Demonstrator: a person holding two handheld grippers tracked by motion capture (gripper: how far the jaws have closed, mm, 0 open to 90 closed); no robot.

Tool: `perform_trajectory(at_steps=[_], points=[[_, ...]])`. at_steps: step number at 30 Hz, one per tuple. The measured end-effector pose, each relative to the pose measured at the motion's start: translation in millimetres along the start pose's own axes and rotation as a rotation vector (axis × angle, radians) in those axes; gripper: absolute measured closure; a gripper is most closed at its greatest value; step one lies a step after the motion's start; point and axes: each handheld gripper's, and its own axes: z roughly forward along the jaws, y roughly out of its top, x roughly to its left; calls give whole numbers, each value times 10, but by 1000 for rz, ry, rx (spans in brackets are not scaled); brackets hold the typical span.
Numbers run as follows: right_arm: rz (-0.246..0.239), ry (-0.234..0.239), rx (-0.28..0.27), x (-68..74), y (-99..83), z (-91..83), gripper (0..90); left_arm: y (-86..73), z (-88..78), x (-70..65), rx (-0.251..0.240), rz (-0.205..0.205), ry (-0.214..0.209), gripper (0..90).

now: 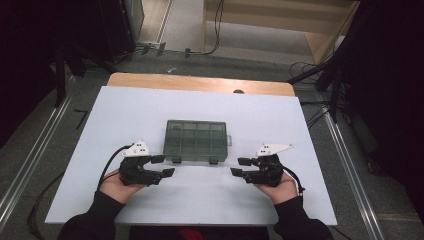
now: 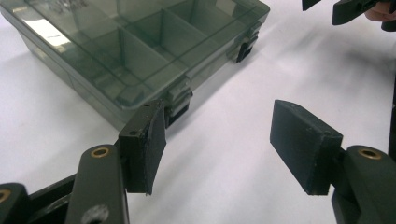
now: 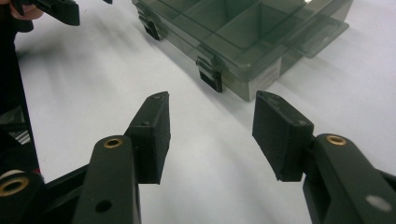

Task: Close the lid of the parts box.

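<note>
Smoky transparent plastic compartment box (image 2: 140,46) cut off by the top and left edges in the left gripper view, by the top edge in the right gripper view. Contents of its compartments too dim to tell. Near edge of the white table sheet (image 1: 200,200) partly hidden behind dark sleeves.

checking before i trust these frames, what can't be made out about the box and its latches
- Box contents: high view, too small and dim behind the tinted lid to tell if the compartments hold anything.
- Far end of the box: left gripper view, cut off by the top edge.
- Latches: right gripper view, dark and small; cannot tell if snapped shut.
- Left gripper and right gripper: open, nothing between them.
</note>
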Motion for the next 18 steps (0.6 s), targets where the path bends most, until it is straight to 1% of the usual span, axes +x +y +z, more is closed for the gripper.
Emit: perform_trajectory(at_steps=[4, 7, 9, 10, 14, 18], points=[[4, -9, 2, -18, -62, -28, 448, -57, -15, -3, 9, 2, 4, 360], [12, -15, 2, -30, -107, -50, 445, -94, -29, -7, 5, -1, 9, 359], [18, -17, 0, -35, -136, -66, 443, -117, -37, 4, 11, -4, 12, 330], [17, -19, 0, -40, -150, -76, 442, -131, -40, 10, 10, -7, 10, 330], [25, -25, -4, -58, -201, -113, 439, -184, -70, 18, 16, -13, 21, 330], [33, -36, -3, -75, -246, -148, 438, -232, -121, 25, 14, -8, 36, 330]])
